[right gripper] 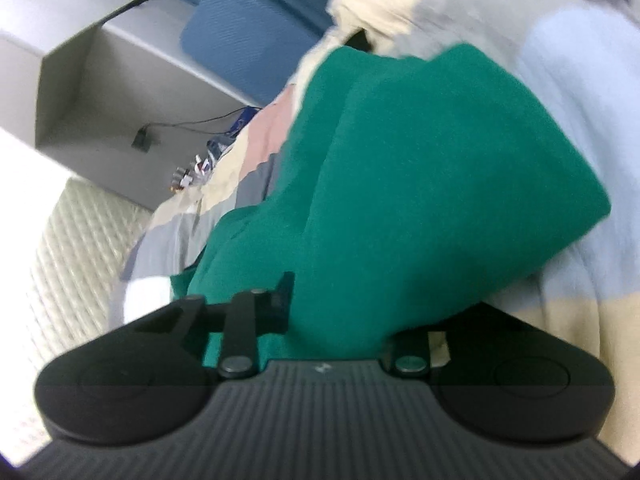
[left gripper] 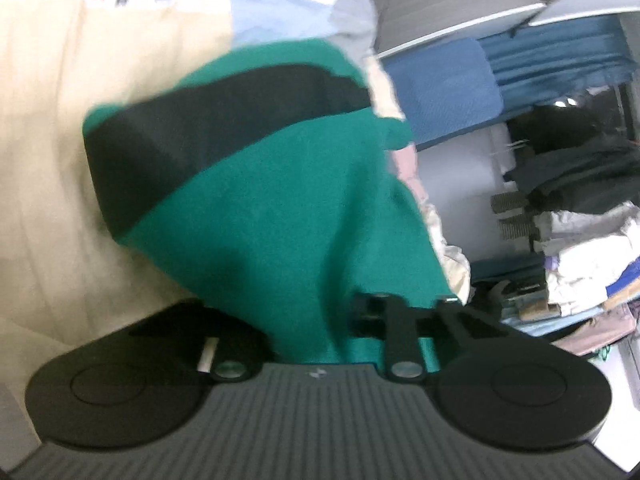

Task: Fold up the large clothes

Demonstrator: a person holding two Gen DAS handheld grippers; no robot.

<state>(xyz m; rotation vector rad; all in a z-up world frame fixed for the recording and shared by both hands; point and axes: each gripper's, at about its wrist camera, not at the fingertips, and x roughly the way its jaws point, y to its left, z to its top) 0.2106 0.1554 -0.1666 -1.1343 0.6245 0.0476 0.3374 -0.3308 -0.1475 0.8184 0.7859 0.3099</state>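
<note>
Left gripper (left gripper: 316, 312) first: green cloth bunches right up between its black fingers and covers the tips, so it looks clamped on the green garment (left gripper: 280, 200), though the exact gap is hidden. The housing below is matte black with fine ribbing, round discs at each side, two metal pivot pins, and a tiny pale mark at centre too small to read. The garment rises away from the fingers as a soft, felt-like teal-green mass with a broad black band (left gripper: 208, 120) crossing its far end. Under it lies a cream bedspread (left gripper: 52, 160) with faint ridges; a row of dark and red marks along the top edge is too blurred to read. A pale blue patch (left gripper: 272, 12) sits beyond the garment. Off to the side, a blue cushion (left gripper: 448, 88) and a heap of mixed clothes (left gripper: 588, 256).

Over to the right gripper (right gripper: 332, 316): same story, green fabric draped thick over the fingers, one linkage arm showing, the other buried, so it appears closed on the garment (right gripper: 420, 168), tips unseen. Here the cloth is plain green, folded into a rounded wedge, lying on a patchwork quilt (right gripper: 256, 184) of pink, grey and cream panels. A pale blue sheet (right gripper: 580, 80) runs alongside. Farther out, a quilted white surface (right gripper: 68, 264) with a diamond pattern, a grey shelf (right gripper: 100, 92) with a black cable trailing over it, and a blue cushion (right gripper: 240, 40).
</note>
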